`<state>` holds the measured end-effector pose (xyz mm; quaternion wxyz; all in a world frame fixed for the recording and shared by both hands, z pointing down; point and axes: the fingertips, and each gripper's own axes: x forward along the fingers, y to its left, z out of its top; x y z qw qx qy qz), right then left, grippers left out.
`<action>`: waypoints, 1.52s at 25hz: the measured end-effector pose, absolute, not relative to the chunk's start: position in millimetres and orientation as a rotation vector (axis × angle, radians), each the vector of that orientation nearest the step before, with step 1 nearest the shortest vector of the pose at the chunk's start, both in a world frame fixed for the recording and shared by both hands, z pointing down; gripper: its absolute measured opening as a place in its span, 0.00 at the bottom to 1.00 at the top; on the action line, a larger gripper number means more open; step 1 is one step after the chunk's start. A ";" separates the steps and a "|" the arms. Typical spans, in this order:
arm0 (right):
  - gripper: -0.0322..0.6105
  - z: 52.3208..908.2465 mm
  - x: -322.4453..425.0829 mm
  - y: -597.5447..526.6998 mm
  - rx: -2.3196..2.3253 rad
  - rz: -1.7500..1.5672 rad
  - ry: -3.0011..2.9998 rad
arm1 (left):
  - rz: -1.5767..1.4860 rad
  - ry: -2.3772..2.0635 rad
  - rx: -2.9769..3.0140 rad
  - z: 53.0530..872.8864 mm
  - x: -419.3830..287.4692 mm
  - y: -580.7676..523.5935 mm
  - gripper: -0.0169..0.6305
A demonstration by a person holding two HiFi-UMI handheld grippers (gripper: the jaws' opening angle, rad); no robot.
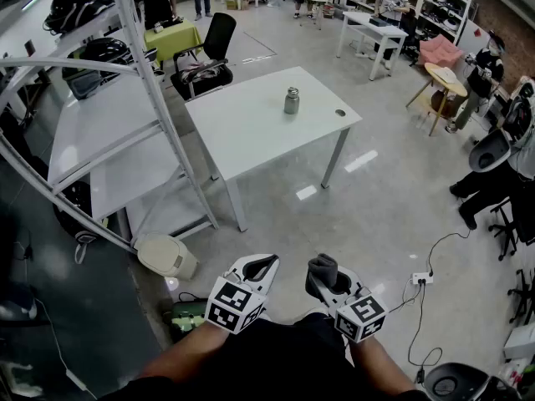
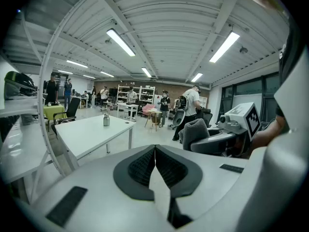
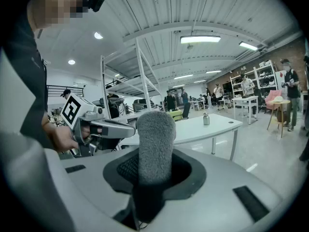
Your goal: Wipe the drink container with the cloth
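Only cloth (image 3: 155, 134) top visible, btm pinched in right gripper (image 3: 153, 175) jaws; left gripper (image 2: 155, 152) jaws closed, empty.

Left gripper (image 1: 265, 263) was white w/ black ribbed pads. Left marker cube (image 1: 233, 305) had b&w square patterns. Right gripper (image 1: 326, 276) had the same white shell; right marker cube (image 1: 361, 317) was also b&w squares. The cloth (image 3: 154, 144) was fuzzy mid-grey. Drink container (image 1: 291, 101) was silver-grey metal. Its table (image 1: 251, 128) was plain white, legs incl. Floor (image 1: 376, 190) was pale grey, glossy. In the bkgd, a small table (image 1: 177, 38) was yellow-green, the armchair (image 1: 440, 53) pink and the office chair (image 1: 219, 36) black.
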<state>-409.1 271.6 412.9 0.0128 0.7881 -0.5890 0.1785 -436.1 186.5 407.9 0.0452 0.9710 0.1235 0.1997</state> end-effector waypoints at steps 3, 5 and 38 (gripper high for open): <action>0.23 412.8 -409.0 271.2 2.457 0.557 -1.835 | 0.606 0.377 2.964 406.9 -436.1 185.7 0.05; 0.23 412.7 -408.0 270.7 2.459 0.557 -1.832 | 0.600 0.375 2.964 405.2 -435.8 184.8 0.05; 0.23 412.7 -415.4 267.3 2.497 0.617 -1.866 | 0.597 0.372 2.931 415.4 -443.7 182.4 0.05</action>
